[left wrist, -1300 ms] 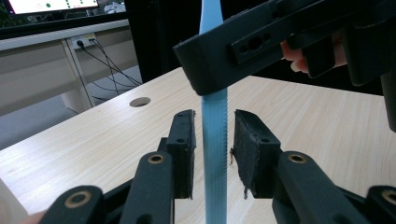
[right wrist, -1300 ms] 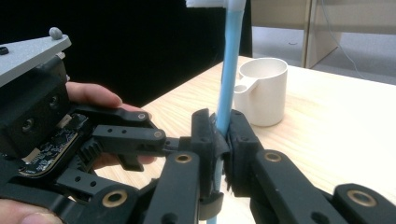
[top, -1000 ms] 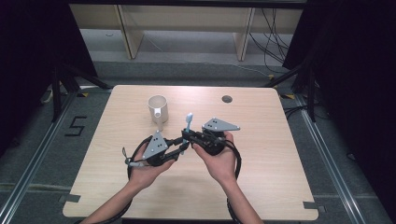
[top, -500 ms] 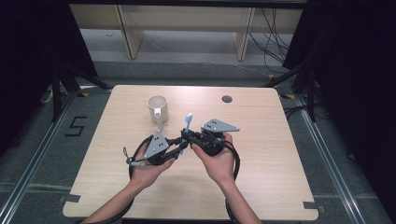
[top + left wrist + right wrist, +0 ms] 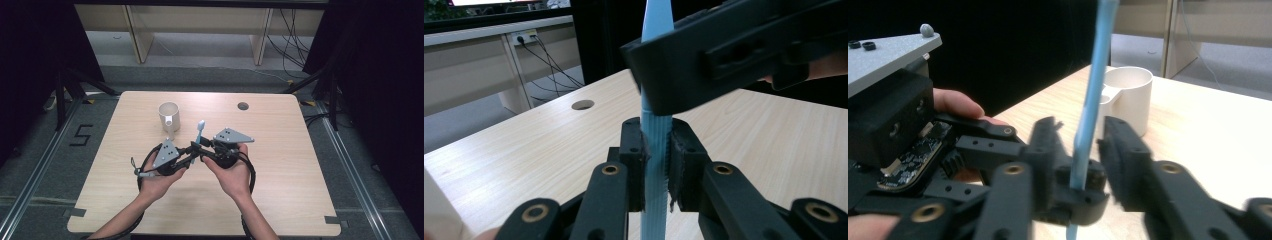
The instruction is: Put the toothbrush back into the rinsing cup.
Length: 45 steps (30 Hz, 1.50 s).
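Observation:
A light blue toothbrush (image 5: 199, 131) stands tilted above the table's middle, head up. My left gripper (image 5: 191, 153) is shut on its handle (image 5: 655, 165), the two jaws pressed against it from both sides. My right gripper (image 5: 205, 150) comes in from the other side and crosses just above the left jaws (image 5: 734, 55). In the right gripper view my right gripper (image 5: 1079, 150) is open, its jaws blurred and flanking the toothbrush (image 5: 1093, 90) with a gap on each side. A white mug (image 5: 169, 116) stands behind, handle toward me (image 5: 1128, 97).
The wooden table (image 5: 300, 165) has a round cable hole (image 5: 243, 105) at the back right. Black cables loop under both hands. Pale shelving (image 5: 200, 30) stands on the floor beyond the table. Bare tabletop lies to the right and left of the hands.

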Available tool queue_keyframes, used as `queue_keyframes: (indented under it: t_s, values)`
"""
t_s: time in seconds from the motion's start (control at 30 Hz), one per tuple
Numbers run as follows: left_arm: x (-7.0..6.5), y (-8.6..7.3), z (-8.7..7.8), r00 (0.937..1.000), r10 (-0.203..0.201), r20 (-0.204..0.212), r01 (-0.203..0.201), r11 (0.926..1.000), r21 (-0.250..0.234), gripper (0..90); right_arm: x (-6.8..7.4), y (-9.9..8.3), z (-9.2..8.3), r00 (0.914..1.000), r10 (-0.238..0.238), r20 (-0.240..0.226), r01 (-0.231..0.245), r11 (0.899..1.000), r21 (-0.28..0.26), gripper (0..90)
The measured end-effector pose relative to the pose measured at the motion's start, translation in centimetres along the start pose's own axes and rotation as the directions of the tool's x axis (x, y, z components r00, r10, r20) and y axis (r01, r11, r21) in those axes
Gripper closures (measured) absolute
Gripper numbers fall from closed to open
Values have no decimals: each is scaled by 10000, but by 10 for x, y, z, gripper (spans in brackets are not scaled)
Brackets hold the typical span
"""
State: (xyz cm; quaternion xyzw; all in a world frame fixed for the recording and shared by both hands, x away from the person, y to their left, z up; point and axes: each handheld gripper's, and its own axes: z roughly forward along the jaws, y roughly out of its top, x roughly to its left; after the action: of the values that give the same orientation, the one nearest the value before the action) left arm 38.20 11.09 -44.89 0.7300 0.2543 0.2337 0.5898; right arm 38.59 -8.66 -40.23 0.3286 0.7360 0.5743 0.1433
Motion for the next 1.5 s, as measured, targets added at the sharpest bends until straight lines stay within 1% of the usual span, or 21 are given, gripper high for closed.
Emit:
queue_keyframes:
  t_s: [0.07,0.13,0.17,0.33,0.53,0.63,0.77,0.8,0.97,1.0,1.03,1.1,1.13,1.17,1.2,1.23,1.27,1.3,1.37,1.4,1.5]
  values:
    - [2,-1,-1,10000,-15,-87,14,10000,-27,784,0,-1,-3,9995,233,219,-232,9997,-83,573]
    - [4,-1,-1,9999,-54,-107,54,10000,-57,784,-2,-1,-6,9991,370,194,-370,9993,-34,554]
    - [4,-2,-2,9999,-50,-135,49,10000,-66,784,-4,-2,-7,9997,187,176,-184,9997,-167,545]
    - [9,-4,-4,9995,-161,-285,157,9998,-144,784,-8,-7,-26,9987,481,174,-472,9976,-513,522]
    - [17,-3,-6,9982,-374,-470,356,9986,-391,784,-29,-24,-51,9938,569,951,-521,9973,-522,520]
    - [21,-2,-6,9977,-455,-495,433,9981,-446,784,-38,-34,-61,9869,1035,1240,-977,9939,-521,520]
    - [24,-1,-6,9978,-374,-551,348,9983,-473,784,-50,-46,-73,9768,690,2027,-607,9970,-471,500]
    - [25,-1,-5,9979,-383,-520,351,9975,-618,784,-51,-50,-75,9751,960,1998,-869,9948,-539,492]
    - [30,0,-7,9966,-402,-712,364,9979,-541,784,-62,-73,-85,9636,831,2543,-742,9963,-443,472]
    - [31,0,-8,9963,-401,-766,358,9978,-558,784,-63,-76,-87,9640,968,2477,-898,9952,-393,464]
    - [31,0,-8,9957,-416,-828,368,9976,-583,784,-66,-79,-89,9593,676,2743,-596,9975,-375,455]
    - [33,0,-10,9946,-484,-915,425,9969,-659,784,-69,-85,-90,9567,657,2834,-539,9973,-492,443]
    - [35,0,-11,9941,-519,-951,457,9968,-660,784,-71,-88,-92,9518,625,3004,-516,9977,-439,438]
    - [36,0,-12,9932,-596,-998,529,9963,-684,784,-70,-92,-92,9477,892,3063,-763,9956,-539,435]
    - [38,-1,-12,9926,-598,-1056,526,9962,-701,784,-72,-95,-93,9405,590,3347,-462,9979,-461,432]
    - [39,-1,-13,9916,-640,-1121,562,9958,-719,784,-74,-98,-94,9437,665,3241,-529,9973,-505,432]
    - [40,-1,-14,9911,-639,-1171,556,9958,-728,784,-73,-100,-95,9387,857,3338,-741,9961,-474,434]
    - [41,-1,-15,9900,-678,-1240,589,9955,-740,784,-76,-103,-96,9365,440,3478,-326,9987,-386,439]
    - [45,-1,-17,9883,-703,-1355,600,9951,-789,784,-74,-107,-97,9343,638,3506,-496,9975,-495,455]
    - [47,-1,-18,9881,-685,-1376,582,9953,-774,784,-75,-109,-98,9347,279,3543,-131,9989,-440,467]
    - [51,-1,-20,9844,-779,-1575,644,9940,-889,784,-74,-114,-99,9327,524,3569,-372,9981,-492,469]
